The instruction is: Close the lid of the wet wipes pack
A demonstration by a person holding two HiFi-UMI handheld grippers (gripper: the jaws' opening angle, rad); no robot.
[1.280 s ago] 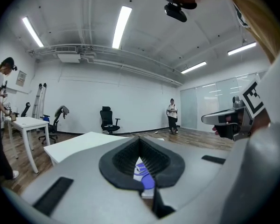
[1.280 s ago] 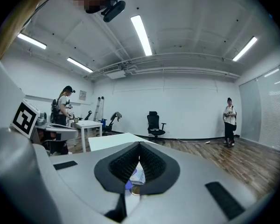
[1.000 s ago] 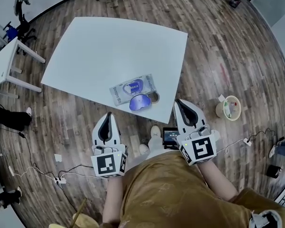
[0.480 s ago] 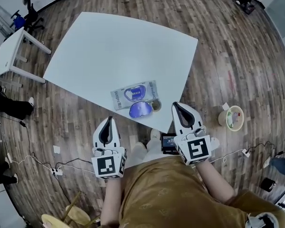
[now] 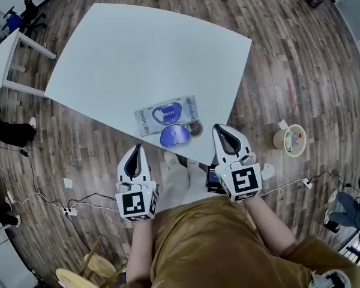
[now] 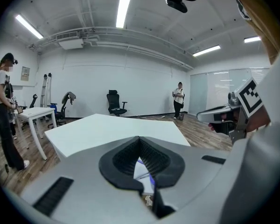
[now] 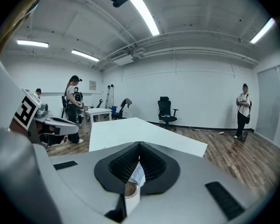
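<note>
The large white rectangular table (image 5: 144, 53) carries the work near its front edge. The left gripper (image 5: 137, 149) and the right gripper (image 5: 220, 131) hover off that edge, over the wooden floor and well apart from each other. In each gripper view the ribbed black pads meet at the tips, so both sets of jaws are clenched and grasp nothing. The objects seen through the slits lie beyond the jaws, on the table.

The flat white-and-blue wet wipes pack (image 5: 167, 114) lies face up just ahead of the grippers. It is open and shows a blue oval frame. No wipe can be made out inside.

A small round pale tub (image 5: 290, 138) stands on the floor to the right. It holds small items, too small to identify.

The blue oval plastic lid (image 5: 174, 135) is folded out flat on the near side of the pack.

Recommended procedure:
1. Bring one gripper forward with the jaws kept together.
2. Slide the tip under the free near edge of the lid.
3. Swing the lid away over its hinge onto the blue frame.
4. Press down until it seats.
5. Steady the pack with the other gripper, as the pack will probably slide.

A small round tape-like roll (image 5: 195, 129) sits just beside the lid on its right. Avoid striking it.
</note>
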